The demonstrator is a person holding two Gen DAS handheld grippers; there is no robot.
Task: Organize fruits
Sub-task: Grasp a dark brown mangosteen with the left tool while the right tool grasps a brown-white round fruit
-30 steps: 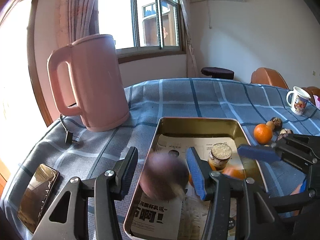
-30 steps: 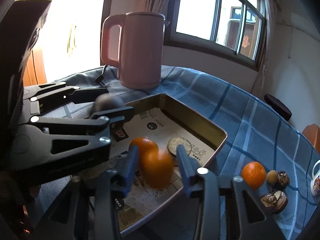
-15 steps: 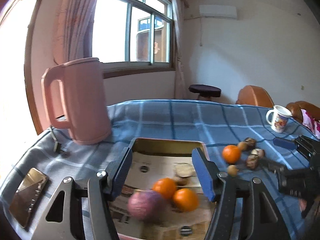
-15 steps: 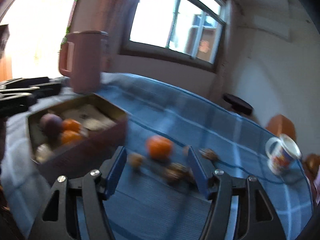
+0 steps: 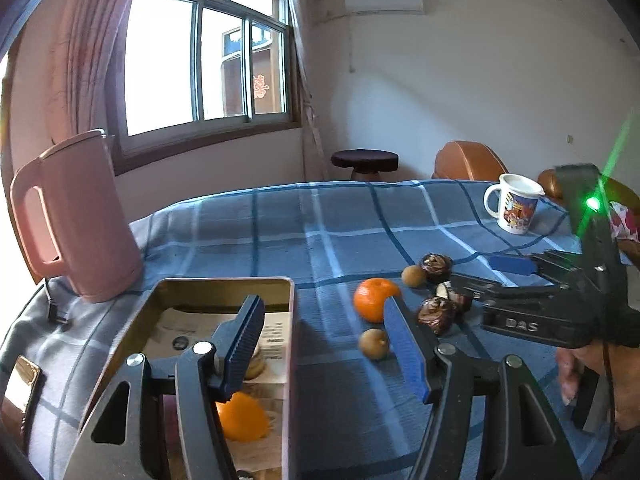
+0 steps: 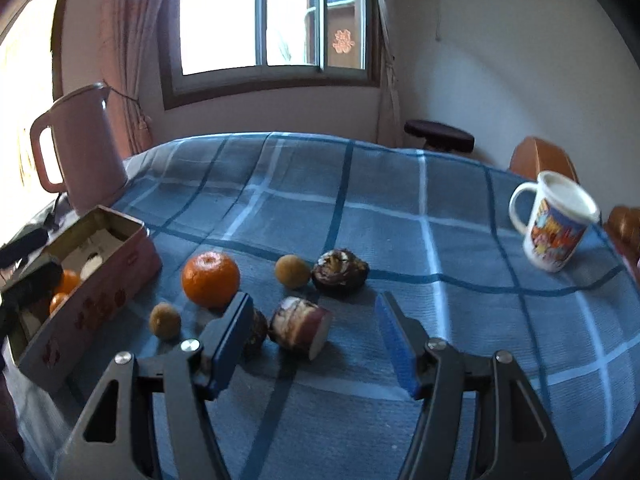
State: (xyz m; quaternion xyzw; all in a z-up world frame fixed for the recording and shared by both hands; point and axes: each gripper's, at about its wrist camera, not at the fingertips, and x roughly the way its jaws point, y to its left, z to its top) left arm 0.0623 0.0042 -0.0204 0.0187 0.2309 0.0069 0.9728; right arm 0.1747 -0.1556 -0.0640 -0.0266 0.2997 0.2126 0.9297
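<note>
A metal tin (image 5: pixel 224 286) (image 6: pixel 96 308) lined with paper holds oranges (image 5: pixel 240 416) (image 6: pixel 66 282) and a round cut piece. On the blue checked cloth to its right lie an orange (image 5: pixel 374 298) (image 6: pixel 210 278), two small brown fruits (image 5: pixel 374 344) (image 6: pixel 292 272), and dark cut fruit pieces (image 5: pixel 436 314) (image 6: pixel 340 270). A cut piece (image 6: pixel 300 326) lies just ahead of my right gripper (image 6: pixel 316 344), which is open and empty; it also shows in the left wrist view (image 5: pixel 486 274). My left gripper (image 5: pixel 332 348) is open and empty over the tin's right edge.
A pink kettle (image 5: pixel 76 220) (image 6: pixel 78 152) stands at the back left with its cord. A printed mug (image 5: pixel 514 208) (image 6: pixel 556 228) stands at the right. A phone (image 5: pixel 18 380) lies at the left edge. A stool and chairs stand beyond the table.
Both grippers let go of their fruit into the tin and opened. The right gripper swung right toward the loose fruit on the cloth; the left gripper shifted right over the tin's edge.
</note>
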